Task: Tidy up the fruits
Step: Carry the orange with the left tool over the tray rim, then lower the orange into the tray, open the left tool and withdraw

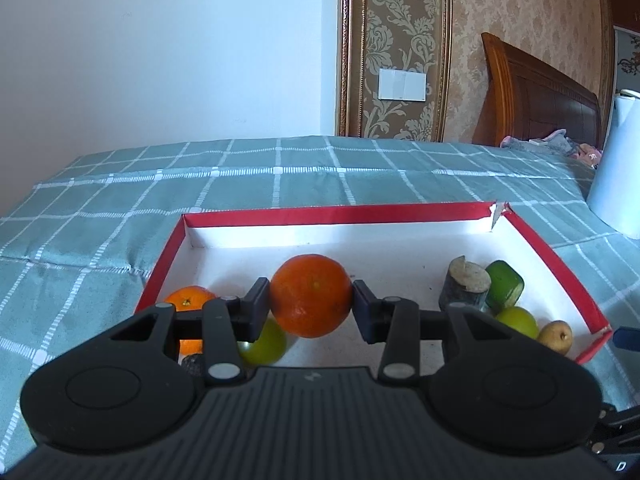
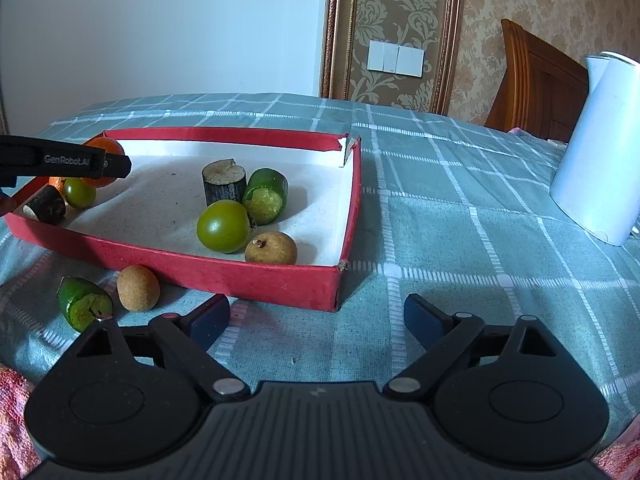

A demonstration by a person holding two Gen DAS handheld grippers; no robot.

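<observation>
My left gripper (image 1: 311, 300) is shut on an orange (image 1: 310, 295), held just above the floor of the red box (image 1: 328, 215). In the right wrist view the left gripper (image 2: 108, 164) reaches in from the left with that orange (image 2: 105, 148) partly hidden behind its finger. My right gripper (image 2: 316, 318) stands open over the cloth in front of the red box (image 2: 224, 274), nothing between its fingers. Inside lie a green tomato (image 2: 223, 226), a brown round fruit (image 2: 271, 248), a cut green piece (image 2: 266, 196) and a dark stub (image 2: 224, 184). Outside lie a brown fruit (image 2: 138, 288) and a green piece (image 2: 84, 304).
A white kettle (image 2: 600, 148) stands on the checked tablecloth (image 2: 460, 208) at the right. A second orange (image 1: 188, 300), a green tomato (image 1: 266, 346) and a dark stub (image 1: 194, 364) lie in the box's left corner. A wooden headboard (image 1: 536, 96) rises behind the table.
</observation>
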